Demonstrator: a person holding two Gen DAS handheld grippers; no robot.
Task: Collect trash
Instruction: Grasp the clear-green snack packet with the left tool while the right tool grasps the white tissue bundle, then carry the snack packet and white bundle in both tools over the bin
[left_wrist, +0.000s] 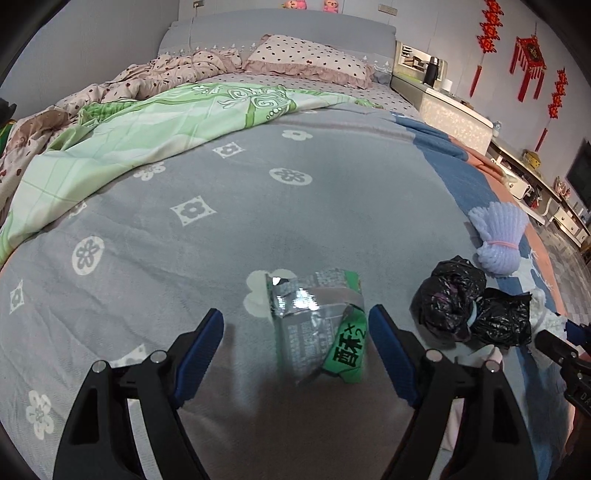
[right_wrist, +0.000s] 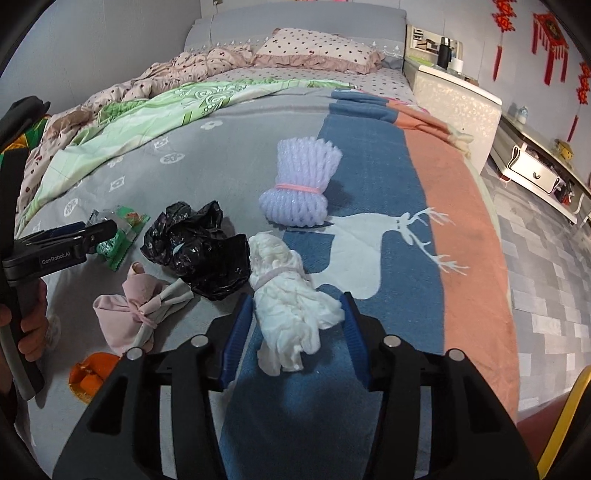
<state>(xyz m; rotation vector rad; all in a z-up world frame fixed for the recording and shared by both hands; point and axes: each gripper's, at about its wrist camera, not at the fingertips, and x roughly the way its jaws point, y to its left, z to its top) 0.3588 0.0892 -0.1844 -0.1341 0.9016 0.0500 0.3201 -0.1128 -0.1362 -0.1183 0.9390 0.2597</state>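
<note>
A crumpled silver and green snack wrapper lies on the grey bed blanket between the wide-open fingers of my left gripper; it also shows in the right wrist view. My right gripper is open around a white crumpled tissue bundle, its pads close beside it. A black plastic bag lies between the two and shows in the left wrist view. A lilac foam net bundle lies further up the bed. The left gripper body is at the left of the right wrist view.
A pink and grey tied cloth bundle and an orange peel lie near the bed's front edge. A green quilt and pillow lie at the head. A white cabinet and tiled floor are at the right.
</note>
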